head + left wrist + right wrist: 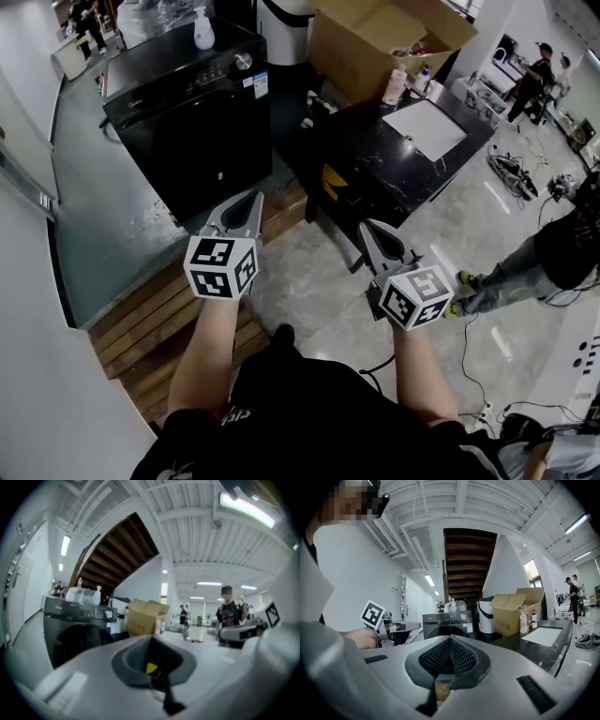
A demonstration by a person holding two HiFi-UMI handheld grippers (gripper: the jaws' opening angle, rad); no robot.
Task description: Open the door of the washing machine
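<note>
Upper left of the head view: black washing machine (pixel 192 112), round front door (pixel 70 644) shut, white bottle (pixel 203 28) on its top. Both claws sit lower centre, well apart from the machine, tips toward it. Left claw (pixel 251 202): jaws pressed together, nothing between. Right claw (pixel 368 230): likewise closed, empty. Right of the machine is a black tabletop (pixel 375 187) carrying a white sheet (pixel 427 127). Cardboard box (pixel 375 47) at top centre.

I see pale stone floor tiles (pixel 309 291) on the right and wooden planks (pixel 141 328) near left, along a white wall (pixel 37 375). Far right stands a black marble tabletop (pixel 394 187), with a cardboard box (pixel 356 56) behind it. Beyond, a wooden staircase (pixel 468 559) rises under strip lights (pixel 246 509).
</note>
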